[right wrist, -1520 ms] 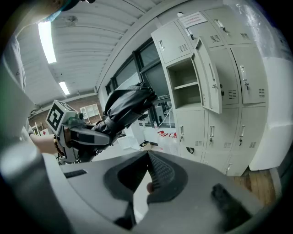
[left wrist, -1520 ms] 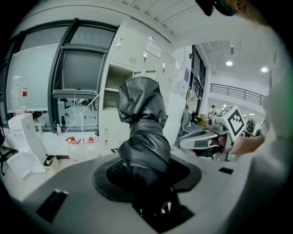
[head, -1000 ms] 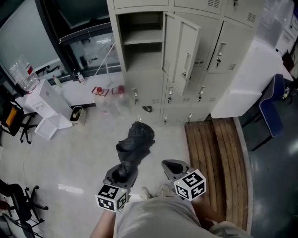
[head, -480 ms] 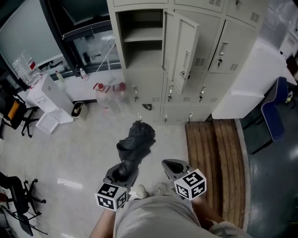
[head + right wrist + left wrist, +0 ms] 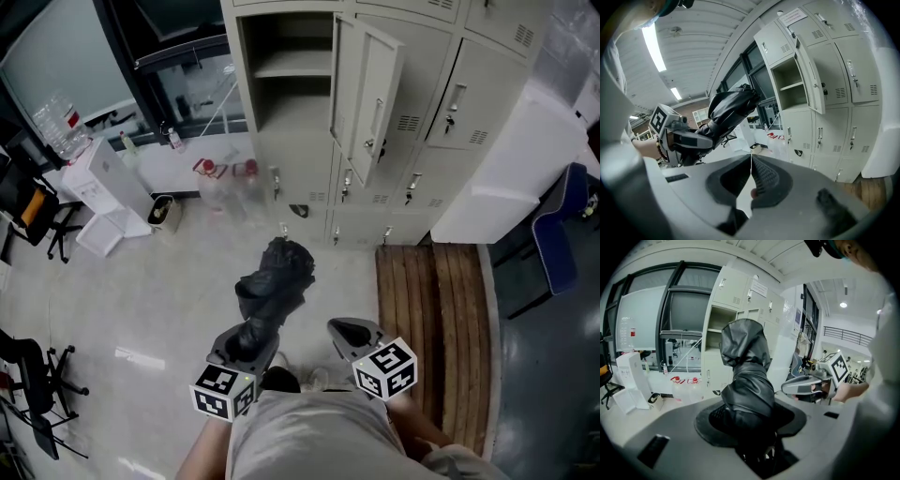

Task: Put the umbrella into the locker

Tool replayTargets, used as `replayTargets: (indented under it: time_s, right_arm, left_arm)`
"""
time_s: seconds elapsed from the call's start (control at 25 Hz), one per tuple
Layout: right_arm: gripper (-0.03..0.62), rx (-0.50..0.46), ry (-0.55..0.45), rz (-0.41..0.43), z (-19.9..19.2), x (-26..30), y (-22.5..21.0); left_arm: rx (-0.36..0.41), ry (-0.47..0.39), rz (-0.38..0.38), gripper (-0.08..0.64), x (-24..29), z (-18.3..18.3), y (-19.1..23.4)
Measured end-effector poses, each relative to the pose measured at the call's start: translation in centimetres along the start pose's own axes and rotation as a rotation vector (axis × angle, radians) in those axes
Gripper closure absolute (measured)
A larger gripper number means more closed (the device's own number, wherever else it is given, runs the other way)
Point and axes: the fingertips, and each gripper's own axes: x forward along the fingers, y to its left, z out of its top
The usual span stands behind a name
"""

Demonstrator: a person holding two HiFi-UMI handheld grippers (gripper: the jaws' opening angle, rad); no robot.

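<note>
Head view: a black, folded umbrella (image 5: 272,286) is held out over the pale floor (image 5: 169,300), in front of the open locker (image 5: 292,67) and well apart from it. Its lower end is clamped in the left gripper (image 5: 247,345), and the rest of it is pointed up and away, towards the locker. The right gripper (image 5: 351,335) is carried just beside the left one, on the side where the locker's door (image 5: 371,94) is swung open. Two clear jugs (image 5: 225,183) with red caps are stood at the foot of the locker, on its left. Wooden slats (image 5: 436,319) are laid on the floor below the locker and to its right.

From the left gripper view, the umbrella (image 5: 747,380) is seen pinched between the jaws of the left gripper (image 5: 754,437), its bunched fabric rising from them. The locker (image 5: 716,319) is seen behind its top, and the right gripper (image 5: 806,384) is seen off to the right.

From the right gripper view, the jaws of the right gripper (image 5: 751,159) are pressed together tip to tip and are empty. The umbrella (image 5: 729,110) and the left gripper (image 5: 689,138) are seen to the left of the locker (image 5: 792,84).
</note>
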Motion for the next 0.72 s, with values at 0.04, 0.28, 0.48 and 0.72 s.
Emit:
replayTargets:
  time_s: [0.04,0.28,0.48,0.72]
  right_arm:
    - [0.563,-0.002,0.001,0.003,0.0,0.0,-0.2]
    - [0.563,-0.015,-0.007,0.008,0.9,0.6,-1.3]
    - [0.563,-0.022,-0.011,0.005,1.6,1.8,-2.4]
    - [0.563,-0.029,-0.005,-0.002,2.8,4.5,-4.5]
  left_arm:
    - [-0.001,0.000,0.001,0.356,0.2,0.0,0.0]
    - [-0.001,-0.004,0.002,0.356,1.2,0.7,0.5]
    - [-0.001,-0.016,0.003,0.356,2.6,1.6,1.9]
    - [-0.007,-0.025,0.001,0.356,5.2,2.8,4.6]
